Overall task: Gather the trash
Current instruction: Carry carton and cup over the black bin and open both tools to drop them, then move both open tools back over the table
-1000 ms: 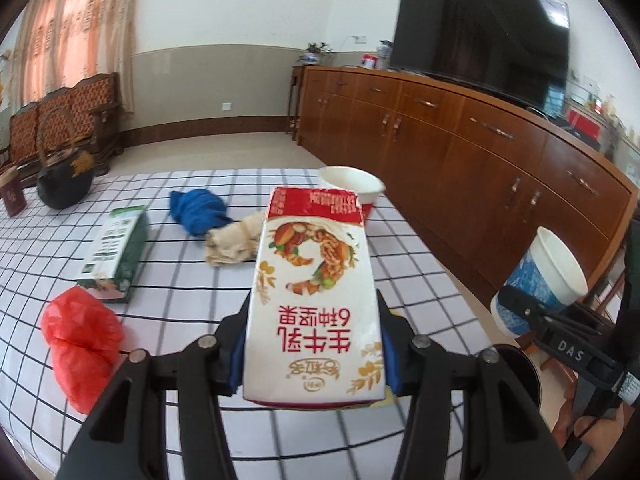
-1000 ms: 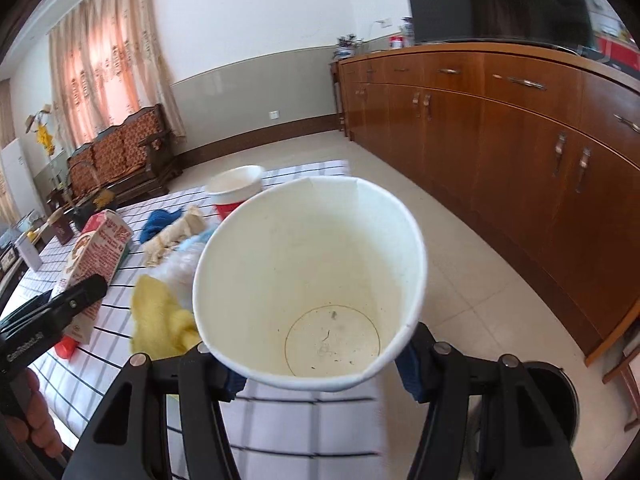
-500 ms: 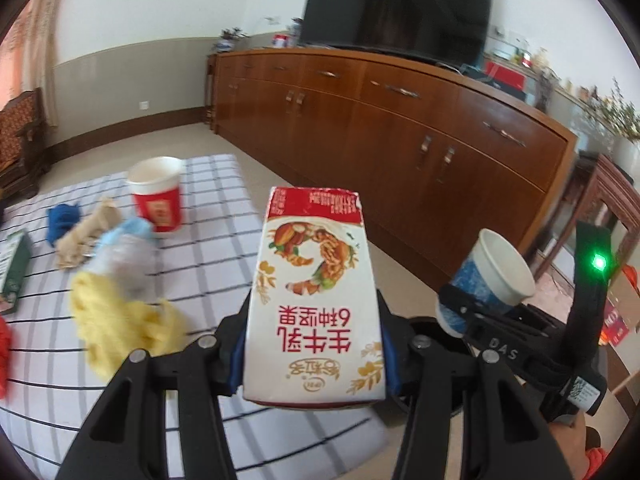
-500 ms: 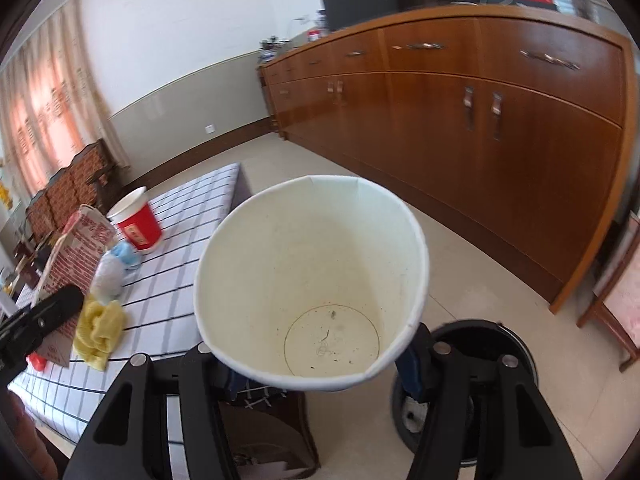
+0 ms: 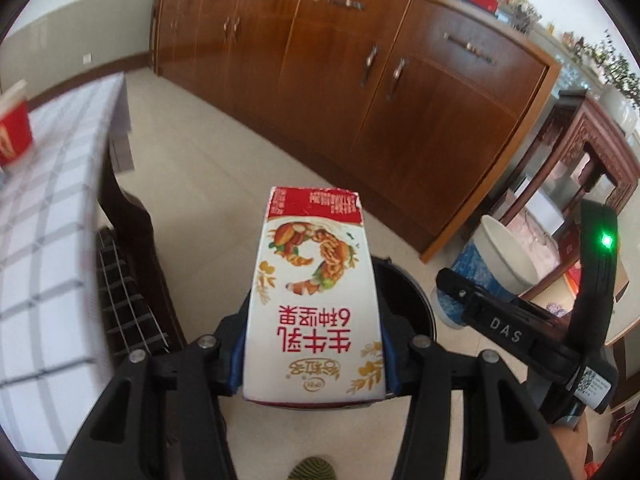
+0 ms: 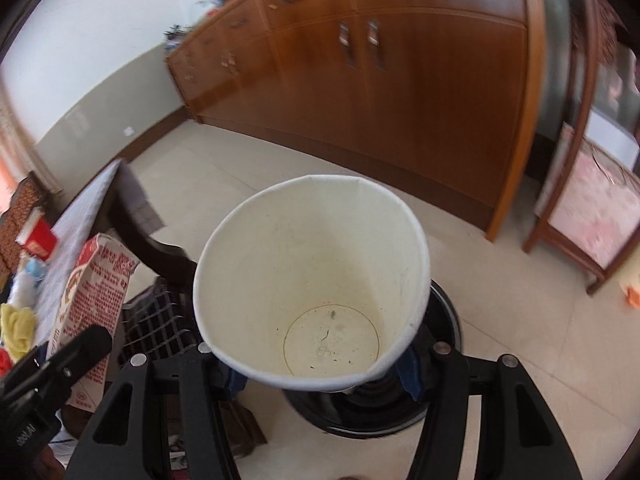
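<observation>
Paper cup (image 6: 312, 280) empty but specks, above bin (image 6: 444, 320).

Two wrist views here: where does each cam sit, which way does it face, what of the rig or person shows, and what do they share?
Left wrist: on the left gripper, facing down-forward at the milk carton it clamps; the right gripper with its paper cup shows too.
Right wrist: on the right gripper, facing down into the cup; the left gripper shows at lower left.
Shared: carton, cup, black trash bin, wooden cabinets, checked table.
</observation>
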A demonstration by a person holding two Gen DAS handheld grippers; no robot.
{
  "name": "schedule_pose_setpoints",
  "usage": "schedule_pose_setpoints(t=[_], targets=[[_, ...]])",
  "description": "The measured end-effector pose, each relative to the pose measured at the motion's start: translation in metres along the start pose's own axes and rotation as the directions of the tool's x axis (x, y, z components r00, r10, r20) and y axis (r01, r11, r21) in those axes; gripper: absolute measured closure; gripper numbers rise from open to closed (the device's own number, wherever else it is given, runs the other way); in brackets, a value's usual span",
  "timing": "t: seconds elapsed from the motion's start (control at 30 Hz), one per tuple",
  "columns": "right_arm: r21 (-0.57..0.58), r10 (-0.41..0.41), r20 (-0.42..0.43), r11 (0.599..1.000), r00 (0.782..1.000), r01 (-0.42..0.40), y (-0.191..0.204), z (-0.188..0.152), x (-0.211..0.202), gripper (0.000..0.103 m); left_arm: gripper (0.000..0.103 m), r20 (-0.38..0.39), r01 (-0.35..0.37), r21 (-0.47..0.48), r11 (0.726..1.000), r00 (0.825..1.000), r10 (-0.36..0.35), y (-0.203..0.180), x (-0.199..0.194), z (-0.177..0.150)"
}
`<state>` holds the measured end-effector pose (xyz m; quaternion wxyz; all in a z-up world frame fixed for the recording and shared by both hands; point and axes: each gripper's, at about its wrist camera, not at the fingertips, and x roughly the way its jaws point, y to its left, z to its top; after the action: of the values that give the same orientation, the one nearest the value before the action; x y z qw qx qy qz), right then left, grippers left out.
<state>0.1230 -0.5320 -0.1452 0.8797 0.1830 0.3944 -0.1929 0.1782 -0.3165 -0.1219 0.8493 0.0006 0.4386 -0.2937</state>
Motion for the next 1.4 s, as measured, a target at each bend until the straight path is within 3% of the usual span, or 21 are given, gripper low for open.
schedule_pose_setpoints(t=[0.27,0.6,0.67,0.73,0.87,1.03,1.2,1.4], targets=[[0.029,-0.061,-0.128,0.997,0.990,0.065,-0.031,-0.007,0.049,0.042,0.050,-0.121,0.008,0.016,1.000,0.993,-0.005,-0.023,0.056,-0.016],[0.096,-0.119,-0.244,0.985,0.963,0.146,-0.069,-0.021,0.088,0.041,0.048,-0.248,0.066,-0.022,0.998,0.966,-0.069,-0.038,0.112,-0.024],[0.115,-0.115,-0.253,0.982,0.960,0.148,-0.072,-0.022,0.090,0.041,0.044,-0.263,0.069,-0.020,0.997,0.962,-0.072,-0.040,0.117,-0.023],[0.135,-0.100,-0.265,0.981,0.959,0.140,-0.073,-0.022,0.094,0.031,0.029,-0.275,0.062,-0.030,0.998,0.959,-0.068,-0.041,0.123,-0.021],[0.142,-0.106,-0.258,0.979,0.960,0.146,-0.072,-0.018,0.093,0.025,0.028,-0.238,0.041,-0.074,0.996,0.970,-0.058,-0.030,0.115,-0.018],[0.143,-0.146,-0.201,0.974,0.969,0.177,-0.067,-0.009,0.076,0.025,0.028,-0.145,-0.043,-0.034,0.998,0.989,0.038,-0.026,0.081,-0.004],[0.120,-0.166,-0.147,0.976,0.975,0.184,-0.052,0.000,0.056,0.025,0.028,-0.058,-0.117,0.015,0.993,0.991,0.118,-0.022,0.041,0.008],[0.082,-0.134,-0.073,0.987,0.988,0.139,-0.021,0.008,0.030,0.025,0.028,0.022,-0.131,0.029,0.991,0.991,0.131,-0.013,0.000,0.022]])
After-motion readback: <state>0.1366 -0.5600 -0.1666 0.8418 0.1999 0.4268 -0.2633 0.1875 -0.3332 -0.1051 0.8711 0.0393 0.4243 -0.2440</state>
